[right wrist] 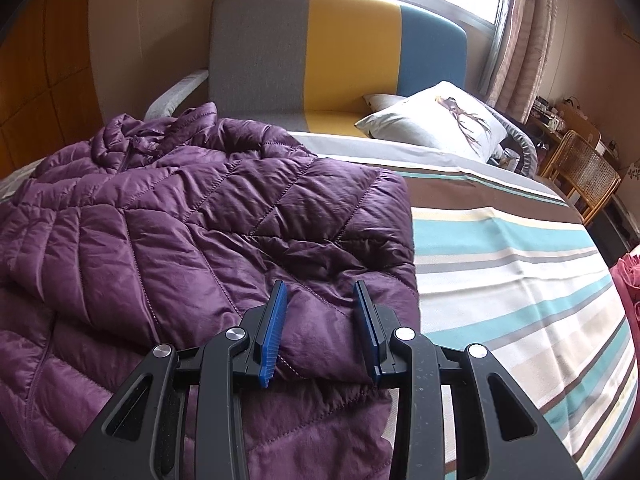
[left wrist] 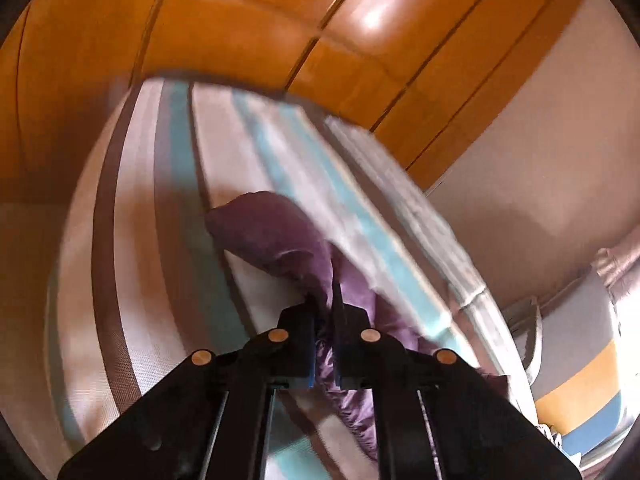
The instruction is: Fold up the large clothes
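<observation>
Left wrist view first: the left tool (left wrist: 322,312) is clamped on a bunch of the purple jacket (left wrist: 280,232), cloth squeezed between its pads and trailing up over the striped bed (left wrist: 132,240). The picture is blurred, so which part of the jacket it holds I cannot tell. Wooden panels (left wrist: 240,40) stand past the bed's far edge, and the bed on that side looks open enough for a sweep. To do this fold well, I'd lift high enough that the cloth clears the bed and lay it flat rather than drag it.

Right wrist view: the right tool (right wrist: 320,320) hovers with its pads spread wide, low over the jacket (right wrist: 180,208) near its right-hand hem, pinching nothing. The jacket lies on the bed's left half; bare striped bed (right wrist: 520,260) runs to the right edge. A pillow (right wrist: 432,120) sits at the head, well apart.
</observation>
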A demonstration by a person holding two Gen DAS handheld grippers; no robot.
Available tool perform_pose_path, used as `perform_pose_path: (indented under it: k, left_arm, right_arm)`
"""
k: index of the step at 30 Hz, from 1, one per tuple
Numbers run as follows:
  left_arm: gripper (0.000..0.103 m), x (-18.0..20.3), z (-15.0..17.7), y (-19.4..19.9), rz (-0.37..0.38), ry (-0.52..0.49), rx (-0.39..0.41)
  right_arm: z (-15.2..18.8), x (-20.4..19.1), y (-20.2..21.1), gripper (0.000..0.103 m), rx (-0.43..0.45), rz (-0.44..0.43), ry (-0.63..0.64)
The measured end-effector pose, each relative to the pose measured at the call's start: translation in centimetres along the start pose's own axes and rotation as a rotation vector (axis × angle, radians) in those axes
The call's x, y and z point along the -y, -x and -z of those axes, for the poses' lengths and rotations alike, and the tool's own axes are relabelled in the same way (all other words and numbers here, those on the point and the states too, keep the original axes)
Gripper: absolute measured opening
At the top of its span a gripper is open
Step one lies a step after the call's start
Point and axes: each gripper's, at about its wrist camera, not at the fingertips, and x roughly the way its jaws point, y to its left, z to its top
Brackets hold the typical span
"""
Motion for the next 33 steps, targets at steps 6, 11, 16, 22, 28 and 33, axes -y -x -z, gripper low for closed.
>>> perform_pose_path:
  k: [6,11,16,22,28,33]
  left_arm:
    - [0.005,4.5,0.5,5.3,0.125,-0.109,0.133]
    - [0.005,10.0,2.4,9.6,0.290,-0.249,0.180]
    - [0.005,15.7,6.0,12.3,0.436,-0.400,0.158]
    - [0.005,21.7,12.7,14.0,0.544,-0.566,0.039]
    - [0.005,26.0,20.0,15.0,0.604,-0.728,-0.070]
    - [0.005,28.6,26.1,16.2,0.634,-0.858,-0.144]
  right_arm:
    - [0.2,1.0,0.5,0.034,-0.011,0.004,-0.029]
    - [0.5,1.6,0.5,0.034,-0.012,0.000,-0.052]
    - [0.9,2.0,0.5,0.034,-0.002,-0.017,-0.075]
    - [1.2,2.2,0.0,0.034,-0.001,-0.028,-0.097]
    - [1.5,2.5,-0.1,0.034,0.002,-0.050,-0.118]
    - [1.7,2.8,-0.3,0.034,0.002,-0.063,-0.135]
